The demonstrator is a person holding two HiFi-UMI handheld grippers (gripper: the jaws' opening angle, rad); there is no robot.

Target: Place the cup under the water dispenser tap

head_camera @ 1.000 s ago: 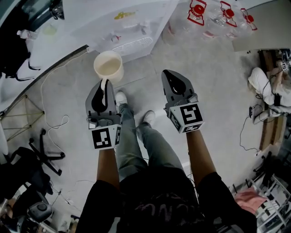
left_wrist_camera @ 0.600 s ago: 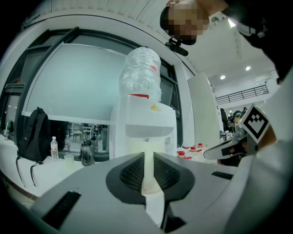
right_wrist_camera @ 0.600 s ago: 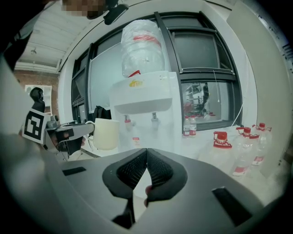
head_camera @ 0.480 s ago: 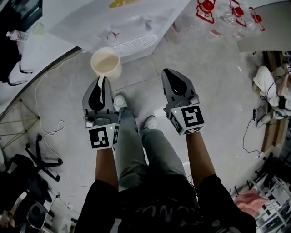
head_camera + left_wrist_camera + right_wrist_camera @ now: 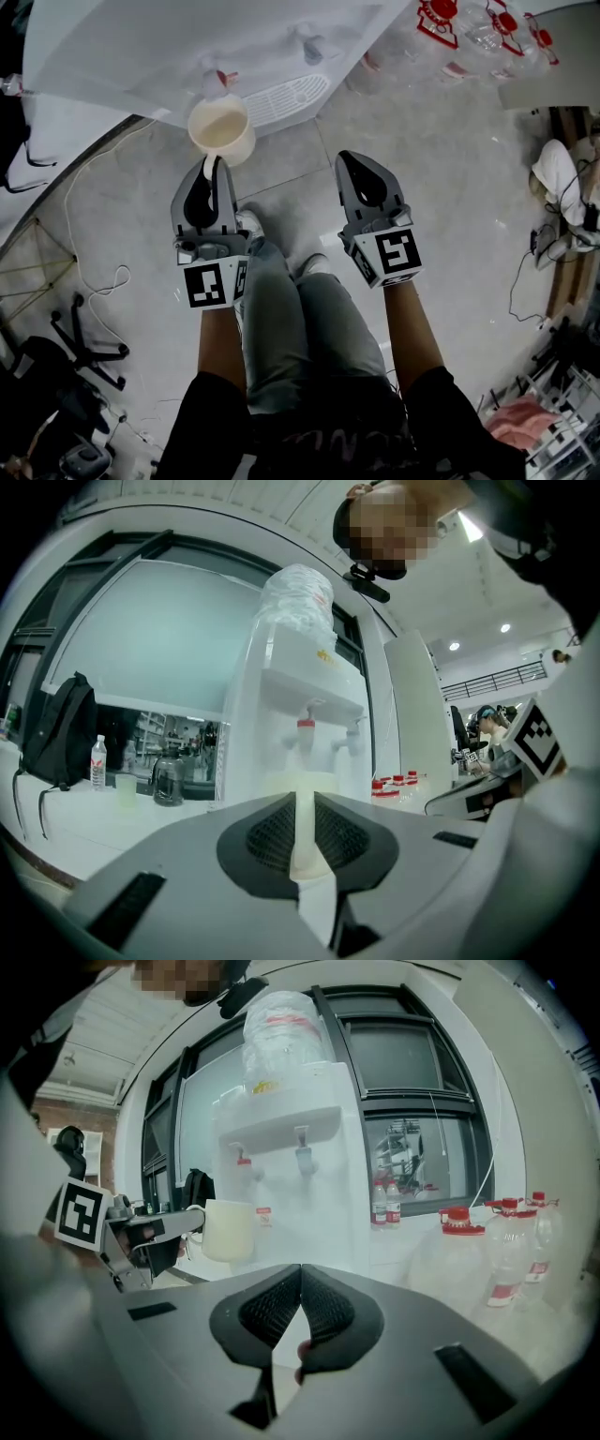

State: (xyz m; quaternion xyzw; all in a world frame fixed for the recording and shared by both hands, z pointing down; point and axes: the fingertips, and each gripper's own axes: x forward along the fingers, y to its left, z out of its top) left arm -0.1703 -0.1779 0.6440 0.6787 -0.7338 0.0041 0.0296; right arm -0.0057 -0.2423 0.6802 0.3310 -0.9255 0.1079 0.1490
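A cream cup (image 5: 221, 131) hangs by its handle in my left gripper (image 5: 215, 166), whose jaws are shut on that handle. In the left gripper view the handle (image 5: 303, 832) stands as a pale strip between the pads, and the cup's rim (image 5: 300, 782) shows just beyond. The white water dispenser (image 5: 187, 47) stands right ahead, its red tap (image 5: 218, 77) above and just past the cup and a second tap (image 5: 309, 42) to the right. My right gripper (image 5: 352, 157) hangs beside the left one, shut and holding nothing. The right gripper view shows the cup (image 5: 228, 1229) left of the dispenser's taps.
The dispenser's drip grille (image 5: 281, 94) lies just beyond the cup. Several large water bottles with red caps (image 5: 469, 23) stand on the floor to the right. A loose cable (image 5: 89, 216) and a chair base (image 5: 84, 342) lie to the left. My legs (image 5: 300, 328) are below the grippers.
The dispenser's front has drawn nearer in the head view, so the cup now sits close under the red tap. Both grippers have sunk together, each keeping its pose and its grip.
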